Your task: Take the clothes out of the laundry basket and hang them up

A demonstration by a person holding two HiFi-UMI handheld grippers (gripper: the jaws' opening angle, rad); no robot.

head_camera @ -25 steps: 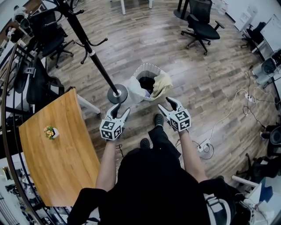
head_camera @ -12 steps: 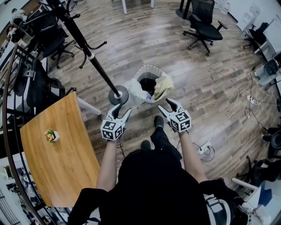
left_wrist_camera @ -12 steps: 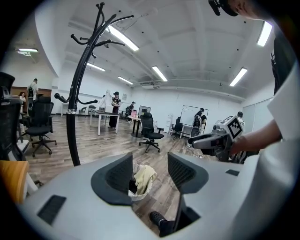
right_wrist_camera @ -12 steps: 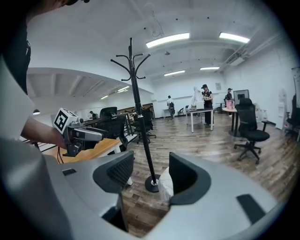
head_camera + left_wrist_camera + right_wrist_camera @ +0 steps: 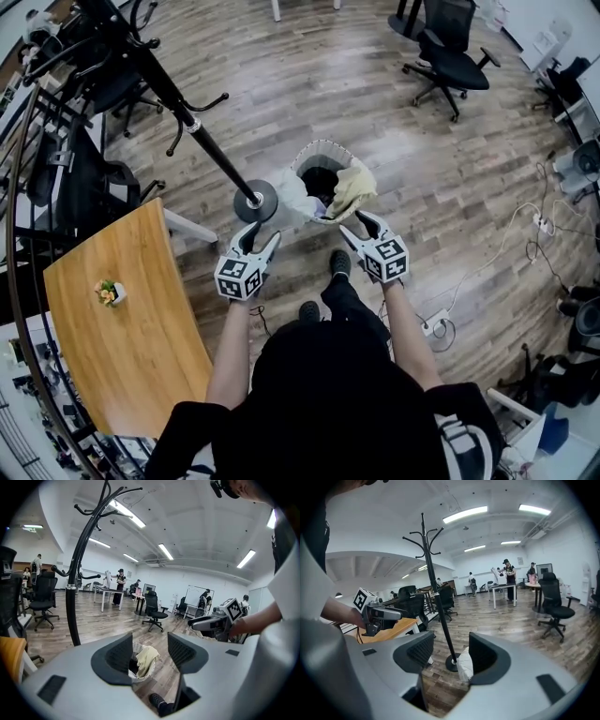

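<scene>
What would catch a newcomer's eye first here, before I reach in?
The white round laundry basket sits on the wooden floor straight ahead, with a pale yellow garment draped over its right rim. Just left of it stands the tall black coat stand, its round base beside the basket. The left gripper and right gripper hover just short of the basket, jaws apart and empty.

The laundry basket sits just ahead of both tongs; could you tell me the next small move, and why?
Probably lower the right tongs onto the yellow garment draped over the laundry basket rim. It and the left tongs are open and empty, short of the basket, and that garment lies on the right side.
</scene>
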